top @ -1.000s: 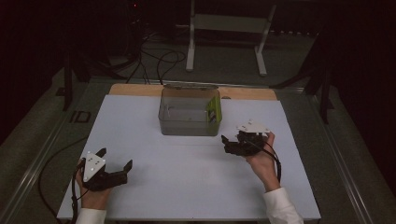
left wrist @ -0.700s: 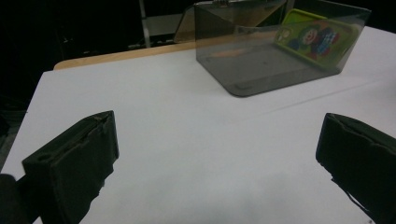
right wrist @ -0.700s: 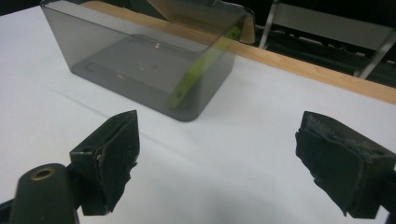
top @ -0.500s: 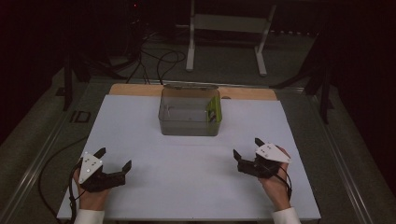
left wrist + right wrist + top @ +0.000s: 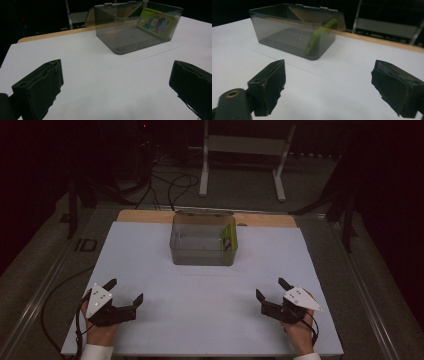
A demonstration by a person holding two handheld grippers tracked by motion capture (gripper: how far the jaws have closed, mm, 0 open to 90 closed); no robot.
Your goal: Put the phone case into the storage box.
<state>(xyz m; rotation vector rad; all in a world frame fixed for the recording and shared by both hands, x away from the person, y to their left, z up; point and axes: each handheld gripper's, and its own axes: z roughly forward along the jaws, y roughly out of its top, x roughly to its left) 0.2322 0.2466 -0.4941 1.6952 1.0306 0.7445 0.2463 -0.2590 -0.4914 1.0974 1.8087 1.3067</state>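
While both hands rest near the table's (image 5: pixel 150 255) front edge, we've got the left gripper (image 5: pixel 124 293) and right gripper (image 5: pixel 270 289) with jaws wide apart, holding nothing; the smoky box (image 5: pixel 202 251) with 1 green card (image 5: pixel 228 239) sits mid-table, well apart.

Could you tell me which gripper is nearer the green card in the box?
The right gripper: the green card leans against the box's right wall, on its side.

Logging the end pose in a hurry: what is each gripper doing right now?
Left gripper: open, holding nothing, low over the white table.
Right gripper: open, holding nothing, apart from the smoky clear plastic box.
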